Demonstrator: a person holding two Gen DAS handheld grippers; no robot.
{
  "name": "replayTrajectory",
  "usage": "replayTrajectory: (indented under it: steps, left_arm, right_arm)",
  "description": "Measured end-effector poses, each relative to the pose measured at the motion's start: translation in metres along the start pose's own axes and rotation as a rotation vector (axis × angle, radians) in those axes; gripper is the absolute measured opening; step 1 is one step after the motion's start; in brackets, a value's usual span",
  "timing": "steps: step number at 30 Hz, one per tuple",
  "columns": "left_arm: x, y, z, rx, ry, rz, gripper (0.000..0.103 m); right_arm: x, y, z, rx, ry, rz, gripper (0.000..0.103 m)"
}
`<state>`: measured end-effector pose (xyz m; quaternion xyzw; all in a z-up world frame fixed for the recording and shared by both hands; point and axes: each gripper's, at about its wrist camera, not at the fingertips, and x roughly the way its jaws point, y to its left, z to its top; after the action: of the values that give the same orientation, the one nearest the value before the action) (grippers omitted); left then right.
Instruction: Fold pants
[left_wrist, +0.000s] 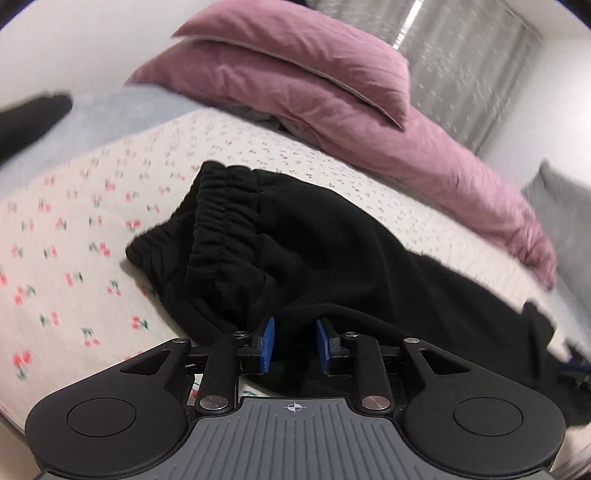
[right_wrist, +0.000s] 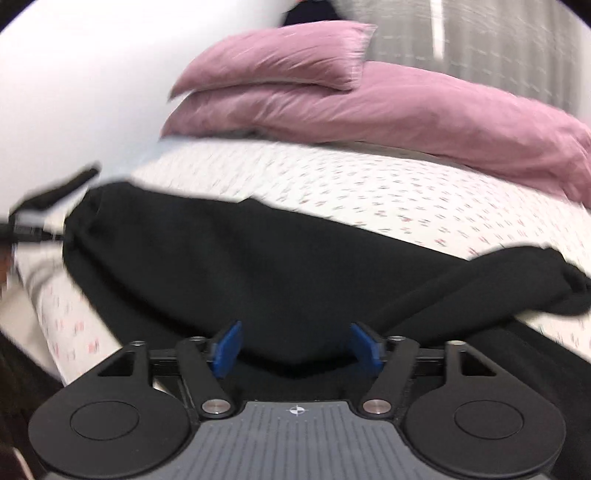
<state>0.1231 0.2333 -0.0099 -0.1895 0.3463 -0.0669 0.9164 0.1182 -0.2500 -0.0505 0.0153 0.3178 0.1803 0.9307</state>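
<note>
The black pants (left_wrist: 303, 240) are spread on the bed (left_wrist: 74, 240) before pink pillows (left_wrist: 295, 62). The left tongs (left_wrist: 294, 341) are parted narrowly, the right tongs (right_wrist: 295, 347) widely; cloth lies between both, unpressed.

Each tool (left_wrist: 294, 341) (right_wrist: 295, 347) has black linkage arms, blue pads, silver screws, ribbed grey base.

Black pants (left_wrist: 314, 236), cherry-print white sheet (left_wrist: 74, 229), pink pillows (left_wrist: 295, 66).
</note>
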Motion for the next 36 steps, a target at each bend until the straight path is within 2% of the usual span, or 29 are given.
replayTrajectory:
  steps: [1,3,6,11,14,17,19,23,25,28,31,34,36]
  left_arm:
    - [0.000,0.002,0.001,-0.027,0.003,-0.024,0.043]
    - [0.001,0.006,0.003,-0.106,0.007,-0.117,0.070]
    - [0.002,0.010,0.004,-0.191,0.003,-0.168,0.073]
    - [0.015,0.018,0.003,-0.320,0.028,-0.137,0.072]
    - [0.019,0.018,0.004,-0.365,0.018,-0.111,0.069]
    - [0.027,0.020,0.005,-0.430,0.002,-0.079,0.064]
    - [0.029,0.021,0.004,-0.474,-0.006,-0.058,0.057]
    - [0.030,0.026,-0.001,-0.547,-0.018,-0.026,0.051]
    - [0.029,0.027,-0.003,-0.558,-0.014,0.000,0.042]
    - [0.020,0.026,-0.007,-0.564,-0.041,0.037,0.042]
    - [0.012,0.018,-0.003,-0.499,-0.082,0.095,0.039]
    - [0.003,0.021,0.003,-0.475,-0.139,0.072,0.039]
    - [0.002,0.024,0.004,-0.467,-0.145,0.083,0.039]
  right_arm:
    - [-0.002,-0.005,-0.004,0.038,0.002,-0.005,0.069]
    - [0.001,-0.017,-0.004,0.114,0.009,-0.020,0.069]
    - [0.000,-0.036,-0.009,0.232,0.006,-0.023,0.071]
    - [0.006,-0.053,-0.013,0.376,0.016,-0.027,0.074]
    - [0.017,-0.053,-0.011,0.415,0.024,-0.033,0.080]
    - [0.029,-0.050,-0.009,0.444,0.041,-0.058,0.080]
    - [0.038,-0.049,-0.008,0.456,0.057,-0.080,0.078]
    - [0.047,-0.046,-0.008,0.420,0.084,-0.166,0.058]
    - [0.047,-0.043,-0.008,0.392,0.086,-0.185,0.056]
    - [0.046,-0.044,-0.009,0.388,0.086,-0.182,0.055]
    - [0.046,-0.045,-0.009,0.379,0.088,-0.182,0.055]
    - [0.047,-0.044,-0.008,0.362,0.093,-0.187,0.056]
    - [0.049,-0.041,-0.007,0.353,0.098,-0.191,0.056]
